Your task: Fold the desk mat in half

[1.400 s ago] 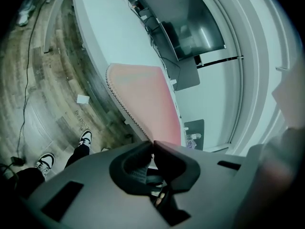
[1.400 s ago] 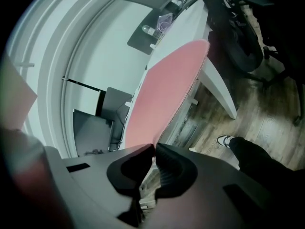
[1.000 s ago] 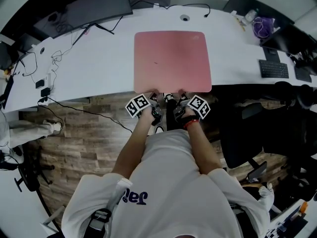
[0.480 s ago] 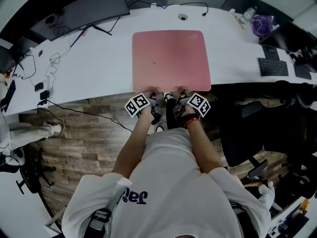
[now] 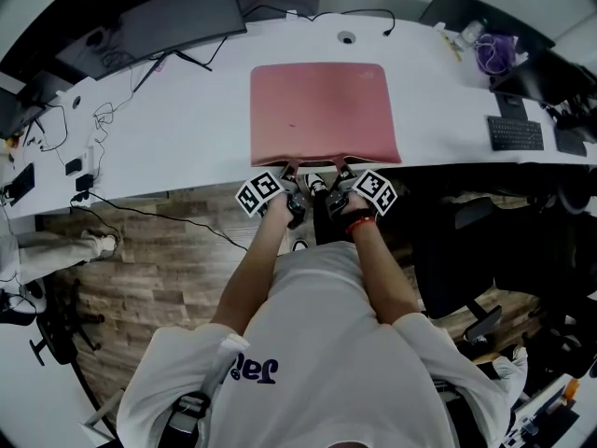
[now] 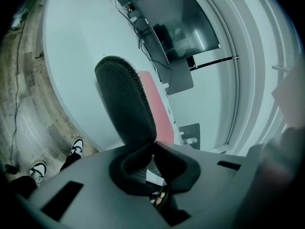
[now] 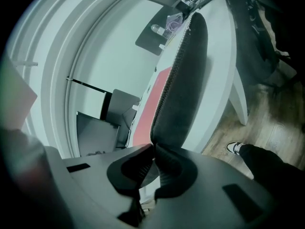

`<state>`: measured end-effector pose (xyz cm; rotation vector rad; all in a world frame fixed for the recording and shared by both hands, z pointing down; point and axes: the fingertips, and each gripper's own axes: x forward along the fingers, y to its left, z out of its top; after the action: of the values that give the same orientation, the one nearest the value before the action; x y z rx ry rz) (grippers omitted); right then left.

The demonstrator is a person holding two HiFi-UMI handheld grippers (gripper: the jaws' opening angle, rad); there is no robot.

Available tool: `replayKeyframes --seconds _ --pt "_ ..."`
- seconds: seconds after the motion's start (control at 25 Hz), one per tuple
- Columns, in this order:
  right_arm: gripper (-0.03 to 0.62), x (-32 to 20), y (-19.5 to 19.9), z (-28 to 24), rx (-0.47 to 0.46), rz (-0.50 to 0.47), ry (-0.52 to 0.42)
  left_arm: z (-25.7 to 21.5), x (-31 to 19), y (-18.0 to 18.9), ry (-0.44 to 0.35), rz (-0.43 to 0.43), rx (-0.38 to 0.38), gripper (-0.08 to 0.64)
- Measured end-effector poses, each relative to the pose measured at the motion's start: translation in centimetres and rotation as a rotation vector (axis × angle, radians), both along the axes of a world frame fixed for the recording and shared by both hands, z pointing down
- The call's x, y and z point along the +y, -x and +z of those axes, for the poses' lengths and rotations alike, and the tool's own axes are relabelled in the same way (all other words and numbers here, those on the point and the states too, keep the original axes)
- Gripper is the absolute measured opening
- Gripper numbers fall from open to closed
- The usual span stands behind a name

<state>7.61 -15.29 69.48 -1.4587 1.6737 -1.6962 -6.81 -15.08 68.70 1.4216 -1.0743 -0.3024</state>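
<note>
**Item:** pink, soft, rectangular desk mat with rounded corners point(image 5: 322, 110).
**Faces:** the top is plain rose-pink. The underside is dark grey and finely textured point(image 6: 125, 99), with a stitched border.
**Location:** middle of the white curved counter point(image 5: 168, 129), with its near edge at the counter's front rim.
**State:** unfolded, single layer. The far part lies flat, while the near edge is lifted and curls up, showing the underside.
**Hold:** the near edge is pinched by the left tool point(image 5: 291, 171) and the right tool point(image 5: 338, 171), close together around its middle, each clamped tight on the mat.

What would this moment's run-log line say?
left tongs: shut on desk mat, near edge | right tongs: shut on same edge | near edge: raised | rest: flat on desk | fold: not done
</note>
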Motion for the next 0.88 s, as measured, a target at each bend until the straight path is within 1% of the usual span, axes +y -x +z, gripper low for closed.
replayKeyframes --seconds 0.28,0.48,0.64,0.88 --pt "0.032 -2.7 0.1 -1.4 -0.006 0.000 -0.030 -1.3 -2.7 0.1 -0.052 -0.024 0.000 0.035" --pt "0.032 -4.1 0.1 -1.6 -0.003 -0.002 -0.029 -1.4 -4.2 0.2 -0.049 -0.028 0.017 0.035" --pt "0.032 -5.4 0.3 -2.1 -0.015 -0.012 -0.047 -1.4 -5.1 0.4 -0.043 -0.048 0.008 0.035" --pt "0.031 -7.1 0.4 -2.5 -0.016 -0.025 -0.065 -1.8 -6.9 0.7 -0.044 -0.074 0.037 0.035"
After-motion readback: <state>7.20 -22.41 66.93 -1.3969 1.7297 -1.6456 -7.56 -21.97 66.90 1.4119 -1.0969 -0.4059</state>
